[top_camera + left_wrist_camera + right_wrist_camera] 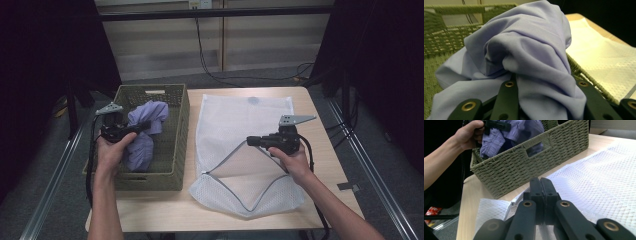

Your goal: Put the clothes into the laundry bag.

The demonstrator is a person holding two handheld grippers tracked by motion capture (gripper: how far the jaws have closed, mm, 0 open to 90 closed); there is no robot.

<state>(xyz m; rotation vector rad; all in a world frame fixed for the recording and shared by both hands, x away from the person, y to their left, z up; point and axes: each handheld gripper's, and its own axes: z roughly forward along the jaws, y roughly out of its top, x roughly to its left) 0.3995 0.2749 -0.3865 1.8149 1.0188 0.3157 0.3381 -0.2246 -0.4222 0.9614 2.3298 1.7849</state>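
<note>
- The left gripper is clamped on the lavender cloth, which is bunched up inside the green woven basket.
- The right gripper, jaws pressed together, pinches the white mesh bag lying on the table.

1. Both forearms are bare; no sleeve reaches the wrists in the high view.
2. The left hand-held gripper has a black body with a grey three-cornered plate on top.
3. A black cable trails from it, down beside the forearm.
4. The right hand-held gripper is the same make: black body, grey three-cornered plate on top, black cable looping behind the wrist.
5. In the right gripper view, its jaws are flat matt-black bars on black link arms, with brass-coloured rivets at the pivots.
6. In the left gripper view, the same brass-ringed rivets sit in black link arms.
</note>
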